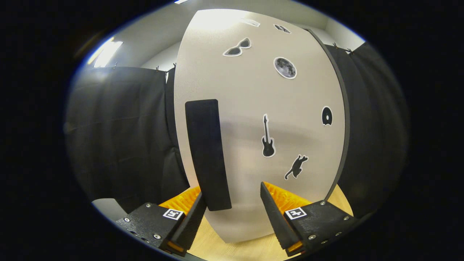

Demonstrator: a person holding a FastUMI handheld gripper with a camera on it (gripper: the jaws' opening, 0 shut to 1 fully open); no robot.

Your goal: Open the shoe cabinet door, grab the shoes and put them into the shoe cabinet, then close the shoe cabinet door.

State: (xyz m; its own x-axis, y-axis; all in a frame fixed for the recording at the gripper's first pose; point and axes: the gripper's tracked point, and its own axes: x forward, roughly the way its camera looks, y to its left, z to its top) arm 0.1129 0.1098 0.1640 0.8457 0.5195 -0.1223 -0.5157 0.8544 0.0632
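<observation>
Standing upright just ahead of the fingers, the shoe cabinet door [253, 119] is a pale panel with a dark edge down its side at about 3 o'clock. A black vertical handle [207, 152] sits on the door toward 9 o'clock; its lower end reaches down beside the left finger, very near it, though whether they touch cannot be told. Stickers dot the panel: sunglasses [237, 48] near 12 o'clock, a moon [285, 67] to their right, a guitar [268, 137] at the centre, a cat [296, 166] below it at about 5 o'clock, and a dark disc [327, 116] toward 3 o'clock. The hand-held gripper [233, 203] has its fingers spread apart, clamped on nothing, with the door's lower part showing between them. A light wooden desk [217, 246] lies beneath the door at 6 o'clock. Black cloth hangs on both sides.
</observation>
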